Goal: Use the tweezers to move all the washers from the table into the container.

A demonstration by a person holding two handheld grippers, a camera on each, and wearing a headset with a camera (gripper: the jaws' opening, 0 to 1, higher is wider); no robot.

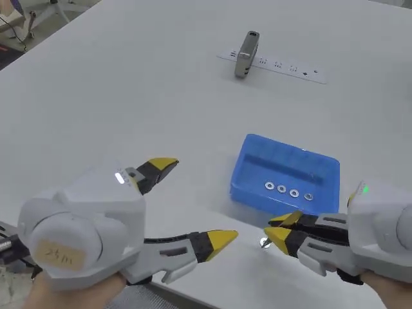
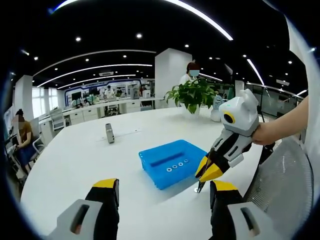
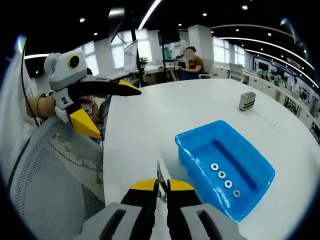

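1. The right claw [image 1: 275,229] is closed on the tweezers [image 3: 159,175], whose points reach out just in front of it.
2. One washer [image 1: 264,243] lies on the desk [image 1: 129,96], right at this claw's tips.
3. The blue container [image 1: 257,158] stands just beyond this claw, with four washers [image 1: 288,190] in a row inside.
4. The left claw [image 1: 203,199] is wide open and holds nothing.

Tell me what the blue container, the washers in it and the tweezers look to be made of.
The blue container: plastic by the look, smooth and slightly glossy, with rounded moulded walls. The washers in it: metal, probably steel, silvery with bright glints. The tweezers: thin and metallic-looking, but too small to be sure of the finish.
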